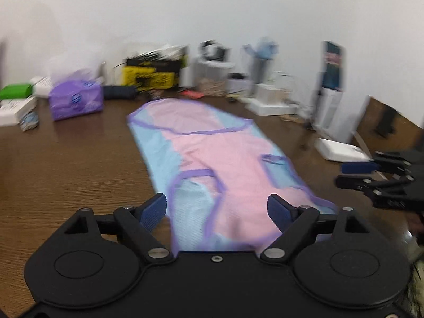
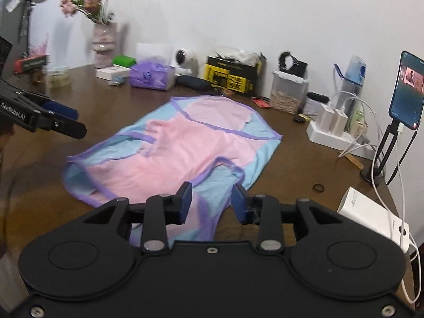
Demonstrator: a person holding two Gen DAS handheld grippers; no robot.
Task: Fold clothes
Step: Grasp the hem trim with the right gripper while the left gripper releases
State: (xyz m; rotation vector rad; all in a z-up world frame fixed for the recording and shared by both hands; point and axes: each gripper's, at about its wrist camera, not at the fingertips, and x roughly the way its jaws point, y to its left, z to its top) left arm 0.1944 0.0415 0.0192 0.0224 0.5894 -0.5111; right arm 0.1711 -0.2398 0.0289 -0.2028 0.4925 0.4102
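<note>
A pink and light-blue garment with purple trim lies spread on the brown wooden table; it also shows in the right wrist view. My left gripper is open, hovering just above the garment's near end, holding nothing. My right gripper is open with a narrower gap, above the garment's near purple-edged corner, holding nothing. The right gripper shows at the right edge of the left wrist view; the left gripper shows at the left edge of the right wrist view.
Along the wall stand a purple tissue pack, a yellow-black box, a flower vase, a clear container, a power strip with chargers and a phone on a stand. A white box and a hair tie lie near right.
</note>
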